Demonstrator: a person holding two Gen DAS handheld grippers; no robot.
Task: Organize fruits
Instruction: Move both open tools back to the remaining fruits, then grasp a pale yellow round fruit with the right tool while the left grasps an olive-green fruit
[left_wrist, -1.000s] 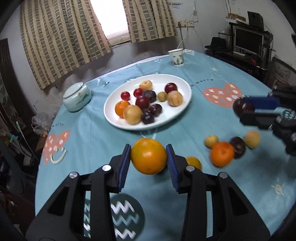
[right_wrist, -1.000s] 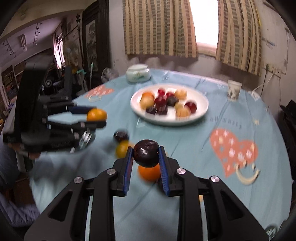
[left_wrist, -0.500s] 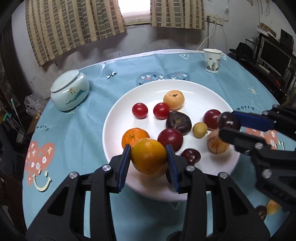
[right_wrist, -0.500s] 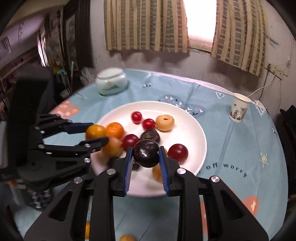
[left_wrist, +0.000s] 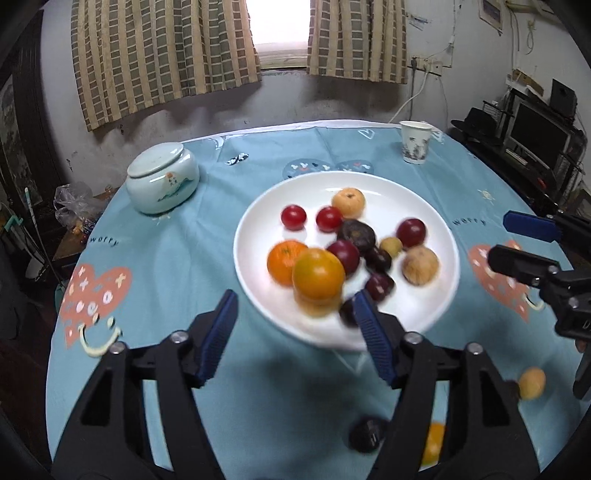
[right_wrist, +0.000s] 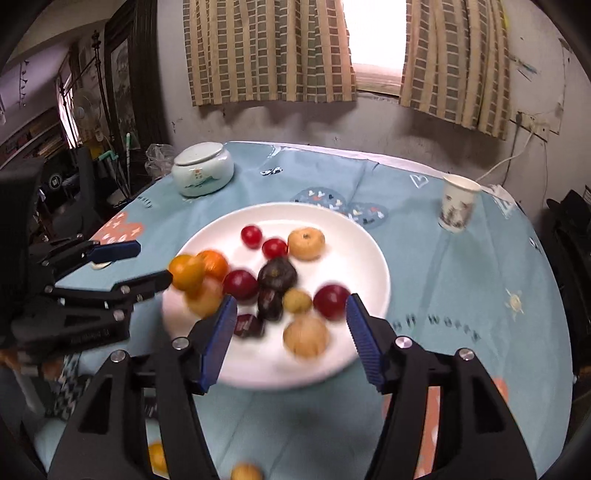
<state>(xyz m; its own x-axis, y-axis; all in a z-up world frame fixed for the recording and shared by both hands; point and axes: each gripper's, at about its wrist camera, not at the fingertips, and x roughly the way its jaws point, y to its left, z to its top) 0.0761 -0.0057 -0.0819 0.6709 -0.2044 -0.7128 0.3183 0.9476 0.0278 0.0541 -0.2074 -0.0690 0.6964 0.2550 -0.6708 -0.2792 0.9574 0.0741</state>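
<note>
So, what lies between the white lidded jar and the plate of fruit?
Only bare blue tablecloth lies between the jar and the plate; the left wrist view shows it, and the right agrees.

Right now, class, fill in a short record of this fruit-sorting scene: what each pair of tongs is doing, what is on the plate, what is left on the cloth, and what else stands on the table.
left tongs: jaws just opened, clear of the orange, which sits blurred over the plate's near edge
right tongs: jaws just opened, nothing between the pads
plate: white, holds about a dozen mixed fruits
tablecloth: blue; a few fruits lie on it nearer the camera than the plate
lidded jar: beyond the plate, left
paper cup: beyond the plate, right
</note>
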